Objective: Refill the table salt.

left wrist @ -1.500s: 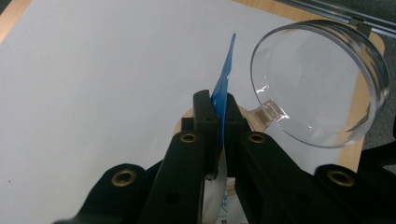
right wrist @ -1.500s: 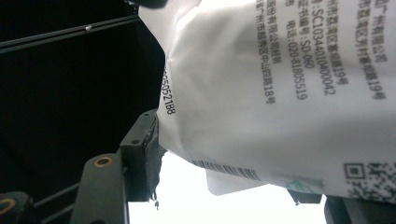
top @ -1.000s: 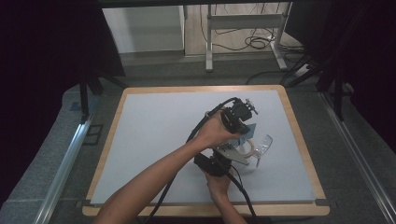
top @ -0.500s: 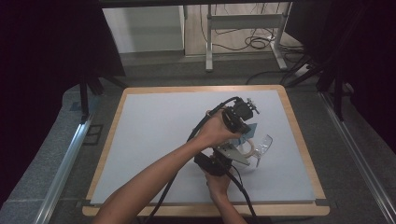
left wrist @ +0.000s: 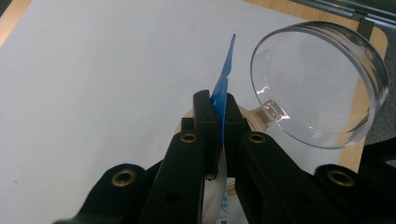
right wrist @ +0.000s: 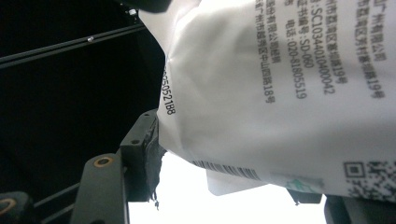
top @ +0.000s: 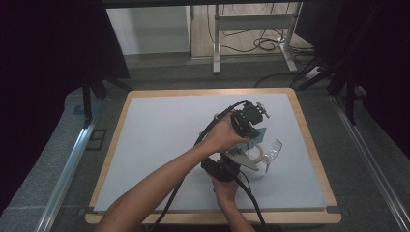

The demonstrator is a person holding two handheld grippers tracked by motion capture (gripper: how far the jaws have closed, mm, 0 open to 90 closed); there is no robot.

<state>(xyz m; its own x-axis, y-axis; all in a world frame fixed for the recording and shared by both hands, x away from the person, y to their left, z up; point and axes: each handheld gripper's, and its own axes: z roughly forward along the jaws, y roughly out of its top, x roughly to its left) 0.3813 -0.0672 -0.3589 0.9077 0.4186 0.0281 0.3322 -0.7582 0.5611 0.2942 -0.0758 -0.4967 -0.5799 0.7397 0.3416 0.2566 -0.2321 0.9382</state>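
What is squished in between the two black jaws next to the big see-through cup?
A thin blue edge of the packet is pinched between the left gripper jaws, seen in the left gripper view, beside the clear cup.

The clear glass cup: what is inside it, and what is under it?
The clear glass cup looks empty; the white table shows through it. Its lower part is covered by the left gripper, whose fingers pinch a blue packet edge.

The high view looks forward and down over the whole tabletop [top: 159, 140]. Both gripper views sit close, sharing the packet [right wrist: 280, 93].
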